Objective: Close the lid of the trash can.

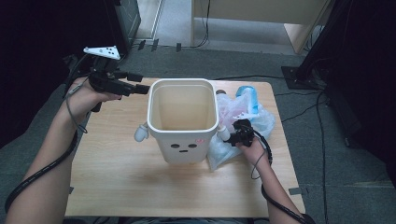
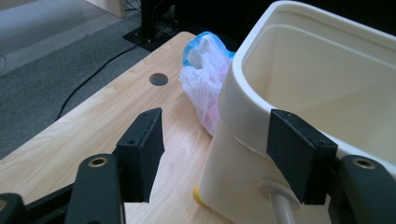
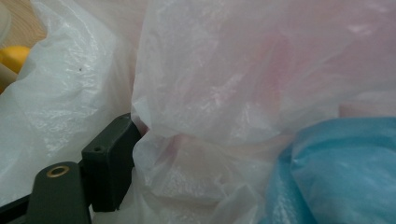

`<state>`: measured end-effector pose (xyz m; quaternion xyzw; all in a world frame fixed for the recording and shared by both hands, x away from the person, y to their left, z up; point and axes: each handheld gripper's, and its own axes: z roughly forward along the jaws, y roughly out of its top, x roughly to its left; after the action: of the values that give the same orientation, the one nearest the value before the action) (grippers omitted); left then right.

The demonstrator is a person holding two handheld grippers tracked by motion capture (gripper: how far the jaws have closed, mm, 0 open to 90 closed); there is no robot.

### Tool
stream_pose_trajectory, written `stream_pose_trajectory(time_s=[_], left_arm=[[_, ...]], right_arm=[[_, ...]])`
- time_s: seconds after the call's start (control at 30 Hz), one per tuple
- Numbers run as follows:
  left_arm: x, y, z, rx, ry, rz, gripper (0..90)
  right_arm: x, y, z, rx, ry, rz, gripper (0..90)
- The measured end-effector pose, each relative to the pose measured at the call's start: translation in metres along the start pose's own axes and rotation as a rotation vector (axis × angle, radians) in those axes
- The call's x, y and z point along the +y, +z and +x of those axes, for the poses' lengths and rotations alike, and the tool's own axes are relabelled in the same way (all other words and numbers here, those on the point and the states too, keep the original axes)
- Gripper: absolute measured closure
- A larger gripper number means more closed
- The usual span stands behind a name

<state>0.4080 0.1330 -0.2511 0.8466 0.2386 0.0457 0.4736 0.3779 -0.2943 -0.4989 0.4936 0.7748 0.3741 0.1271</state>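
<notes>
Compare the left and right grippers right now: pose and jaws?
The left gripper is raised beside the bin rim, jaws open and holding nothing; the right gripper sits low on the bin's other side, pushed into the plastic bags. The left's jaws both show clearly; of the right's, one shows, with bag film against it, so open or shut is unclear. Both are hand-held, with cables trailing.

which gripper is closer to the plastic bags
Right. The right gripper is pressed into the plastic bags beside the bin; the left gripper hovers open across the bin, by its far left rim.
</notes>
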Motion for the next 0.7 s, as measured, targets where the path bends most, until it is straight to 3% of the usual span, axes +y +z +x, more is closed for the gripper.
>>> stream_pose_trajectory(time_s=[0.7], left_arm=[[-0.033, 0.011, 0.006, -0.001, -0.002, -0.006, 32.4]], right_arm=[[0.0, 0.0, 0.0, -0.001, -0.001, -0.001, 20.7]])
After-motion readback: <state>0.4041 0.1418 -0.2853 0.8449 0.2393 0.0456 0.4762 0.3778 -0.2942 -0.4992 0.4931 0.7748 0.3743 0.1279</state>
